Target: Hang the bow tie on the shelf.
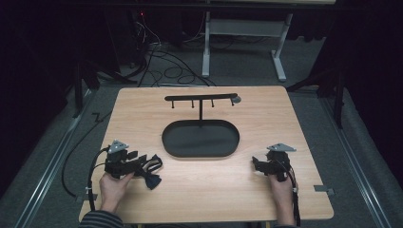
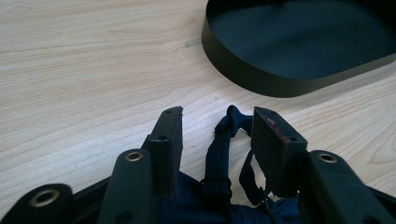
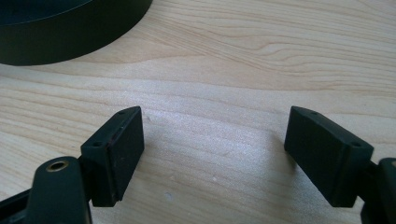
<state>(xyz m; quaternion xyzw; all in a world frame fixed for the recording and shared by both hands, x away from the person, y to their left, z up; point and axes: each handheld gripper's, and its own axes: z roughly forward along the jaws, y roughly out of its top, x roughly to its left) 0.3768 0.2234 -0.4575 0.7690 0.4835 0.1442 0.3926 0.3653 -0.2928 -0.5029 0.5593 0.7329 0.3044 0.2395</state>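
Bow tie [image 1: 151,173], dark blue, on table [image 1: 142,109] at 8 o'clock from black tray [image 1: 171,147]; left gripper [image 1: 142,164] half open, strap [image 2: 219,144] between jaws, unpinched. Right gripper [image 1: 256,164] at 4 o'clock, wide open, empty.

Left black two-jaw tool [image 1: 151,167] in the left hand [image 1: 112,185], jaws partly apart, right black two-jaw tool [image 1: 255,163] in the right hand [image 1: 281,184], jaws wide apart

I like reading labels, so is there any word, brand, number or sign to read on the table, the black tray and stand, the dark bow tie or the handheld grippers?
None: no readable text on the table, tray, stand, bow tie or grippers.
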